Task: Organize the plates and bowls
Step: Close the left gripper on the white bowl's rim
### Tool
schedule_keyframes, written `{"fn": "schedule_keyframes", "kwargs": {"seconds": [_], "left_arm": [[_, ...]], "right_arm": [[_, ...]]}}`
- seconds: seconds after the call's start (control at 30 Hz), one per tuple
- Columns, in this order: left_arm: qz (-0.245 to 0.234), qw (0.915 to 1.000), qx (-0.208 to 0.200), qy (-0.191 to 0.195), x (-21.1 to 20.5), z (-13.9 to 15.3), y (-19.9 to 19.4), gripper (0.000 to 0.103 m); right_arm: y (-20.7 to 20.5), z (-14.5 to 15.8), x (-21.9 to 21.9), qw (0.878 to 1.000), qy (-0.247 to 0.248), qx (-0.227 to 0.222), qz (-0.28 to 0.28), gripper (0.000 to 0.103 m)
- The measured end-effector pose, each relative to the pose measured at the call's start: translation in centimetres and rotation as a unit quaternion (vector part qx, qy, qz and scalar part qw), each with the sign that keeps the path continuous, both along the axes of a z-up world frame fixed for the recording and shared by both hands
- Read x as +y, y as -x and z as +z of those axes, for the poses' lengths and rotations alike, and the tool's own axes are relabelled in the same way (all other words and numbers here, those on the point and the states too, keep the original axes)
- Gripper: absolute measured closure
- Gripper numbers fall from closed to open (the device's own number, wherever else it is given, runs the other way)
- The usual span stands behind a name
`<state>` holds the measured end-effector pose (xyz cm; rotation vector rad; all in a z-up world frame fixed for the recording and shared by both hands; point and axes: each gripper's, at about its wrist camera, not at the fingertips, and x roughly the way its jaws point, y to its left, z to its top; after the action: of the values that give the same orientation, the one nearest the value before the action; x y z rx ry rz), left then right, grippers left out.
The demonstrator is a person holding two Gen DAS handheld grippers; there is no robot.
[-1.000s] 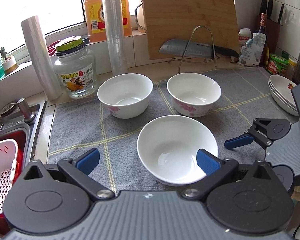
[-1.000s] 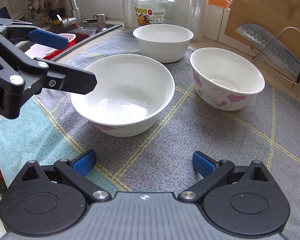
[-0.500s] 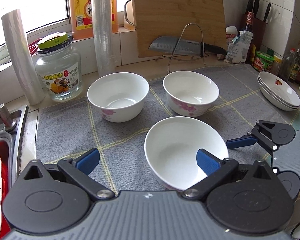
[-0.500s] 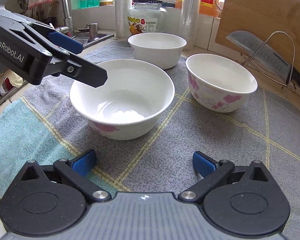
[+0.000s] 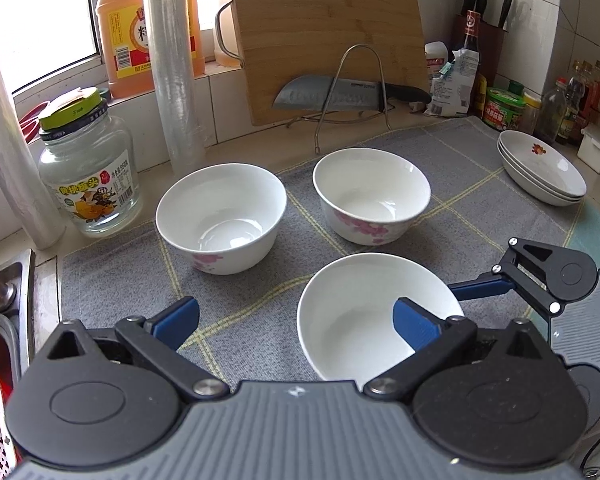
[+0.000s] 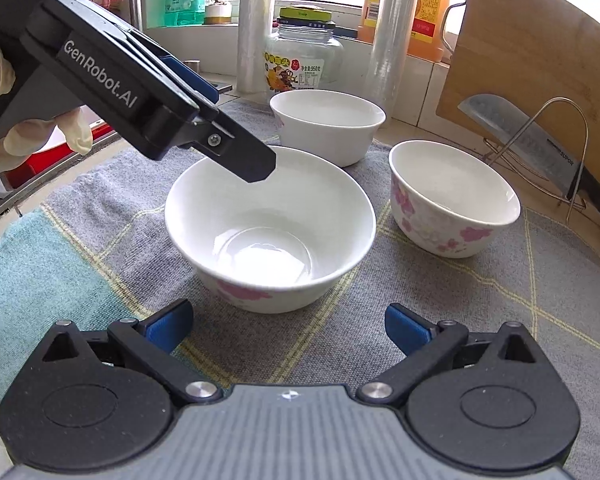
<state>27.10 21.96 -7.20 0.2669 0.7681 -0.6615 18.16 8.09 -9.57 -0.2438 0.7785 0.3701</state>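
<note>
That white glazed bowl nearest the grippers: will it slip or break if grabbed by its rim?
The nearest white glazed bowl looks glossy, so probably slippery against the left gripper. It appears ceramic: stiff, likely fragile if dropped. Its narrow foot may let it tip.

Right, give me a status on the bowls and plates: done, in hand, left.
Done: the stack of shallow white plates sits together on the grey checked cloth. In hand: nothing; the left gripper is open, one finger over the nearest white flowered bowl, and the right gripper is open. Left: all three bowls stand unstacked.
</note>
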Motion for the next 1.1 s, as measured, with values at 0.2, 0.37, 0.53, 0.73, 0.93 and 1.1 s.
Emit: {"fn": "schedule_keyframes", "kwargs": {"seconds": [0.2, 0.37, 0.53, 0.73, 0.93, 1.1], "left_arm": [[-0.049, 0.998, 0.039, 0.012, -0.9, -0.2, 0.0, 0.001], [-0.051, 0.9963, 0.069, 0.005, -1.9, -0.4, -1.0, 0.008], [-0.061, 0.9916, 0.113, 0.014, -2.2, -0.9, -1.9, 0.017], [-0.071, 0.9901, 0.121, 0.0, -2.7, -1.2, -2.5, 0.017], [-0.09, 0.9908, 0.098, -0.023, -3.2, -0.9, -2.4, 0.01], [-0.096, 0.988, 0.119, -0.021, -3.1, -1.2, -2.9, 0.009]], "right_arm": [[-0.4, 0.3, 1.1, 1.0, 0.014, -0.017, 0.013, 0.0], [-0.6, 0.3, 1.6, 0.999, 0.021, -0.02, 0.019, 0.0], [-0.8, 0.4, 1.4, 1.0, 0.013, -0.02, 0.011, 0.0], [-1.1, 0.8, 1.5, 1.0, -0.002, -0.022, 0.006, 0.0], [-1.4, 0.9, 1.6, 1.0, -0.006, -0.026, 0.004, 0.0], [-1.4, 0.8, 1.6, 1.0, -0.006, -0.028, 0.003, 0.0]]}}
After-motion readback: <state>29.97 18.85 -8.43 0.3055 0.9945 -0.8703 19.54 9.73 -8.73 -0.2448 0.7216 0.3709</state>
